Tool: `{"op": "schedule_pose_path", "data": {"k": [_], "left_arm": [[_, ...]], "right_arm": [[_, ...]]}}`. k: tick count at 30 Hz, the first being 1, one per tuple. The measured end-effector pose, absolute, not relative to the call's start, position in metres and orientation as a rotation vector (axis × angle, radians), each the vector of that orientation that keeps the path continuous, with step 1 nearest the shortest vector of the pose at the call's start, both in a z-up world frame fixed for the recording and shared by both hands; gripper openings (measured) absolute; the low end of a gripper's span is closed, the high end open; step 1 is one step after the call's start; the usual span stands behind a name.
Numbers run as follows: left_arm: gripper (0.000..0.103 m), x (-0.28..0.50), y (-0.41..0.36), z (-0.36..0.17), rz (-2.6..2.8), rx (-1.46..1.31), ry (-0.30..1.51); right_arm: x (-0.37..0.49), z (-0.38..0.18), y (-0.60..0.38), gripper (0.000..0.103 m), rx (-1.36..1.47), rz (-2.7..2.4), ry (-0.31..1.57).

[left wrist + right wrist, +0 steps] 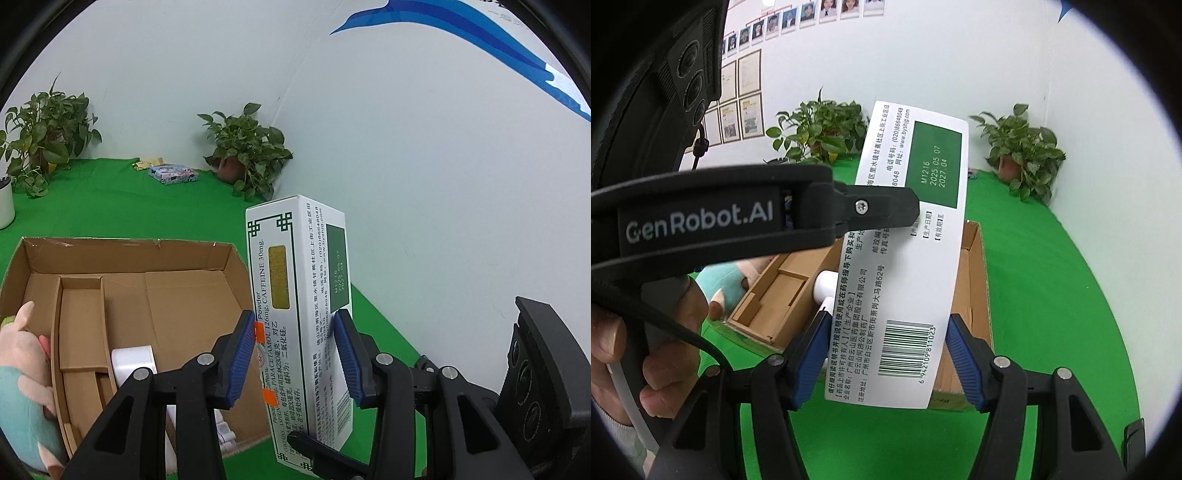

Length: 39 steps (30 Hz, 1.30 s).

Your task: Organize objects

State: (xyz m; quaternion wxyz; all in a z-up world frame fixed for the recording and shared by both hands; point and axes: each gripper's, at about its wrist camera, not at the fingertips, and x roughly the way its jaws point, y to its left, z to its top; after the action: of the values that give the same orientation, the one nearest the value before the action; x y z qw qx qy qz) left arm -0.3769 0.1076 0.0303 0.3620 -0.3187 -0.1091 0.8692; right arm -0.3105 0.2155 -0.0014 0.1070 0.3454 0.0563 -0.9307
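Right now the step in hand looks like a hand-over or joint carry of the tall white cardboard medicine box with green trim [295, 295], held upright over the green cloth-covered table [110, 206], just right of the open brown cardboard carton [129, 254]. My guess is the box is bound for that carton; the next move would call for one tool to let go so the other can swing the box leftward over the rim and lower it in.

In the left wrist view, from left: a pastel plush toy [22, 387] fills the lower left edge, a small white cylinder [133, 360] lies in the carton, then the left tool [297, 354] sits with its blue pads pressed on both sides of the box, partly open and gripping it.

In the right wrist view, that other tool crosses from the left and pinches the box at centre; the right tool [886, 354] brackets the barcode end at lower centre. Its left pad seems to touch, the right shows a sliver of gap, so I cannot tell whether it grips.
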Motion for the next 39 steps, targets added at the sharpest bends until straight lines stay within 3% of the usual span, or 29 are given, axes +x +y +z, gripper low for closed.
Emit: {"op": "schedule_pose_path", "data": {"k": [11, 16, 31, 39], "left_arm": [[0.039, -0.458, 0.122, -0.029, 2.154, -1.110, -0.370], [0.038, -0.478, 0.131, -0.063, 2.135, -1.215, -0.332], [0.038, -0.532, 0.131, -0.158, 1.958, -1.437, -0.499], [0.046, -0.540, 0.138, -0.169, 1.935, -1.549, -0.447]], "right_arm": [[-0.373, -0.044, 0.230, 0.062, 1.304, -2.540, 0.077], [-0.392, -0.072, 0.230, 0.062, 1.429, -2.471, 0.067], [-0.424, -0.109, 0.242, 0.064, 1.703, -2.346, -0.016], [-0.417, -0.114, 0.248, 0.066, 1.699, -2.344, -0.069]]}}
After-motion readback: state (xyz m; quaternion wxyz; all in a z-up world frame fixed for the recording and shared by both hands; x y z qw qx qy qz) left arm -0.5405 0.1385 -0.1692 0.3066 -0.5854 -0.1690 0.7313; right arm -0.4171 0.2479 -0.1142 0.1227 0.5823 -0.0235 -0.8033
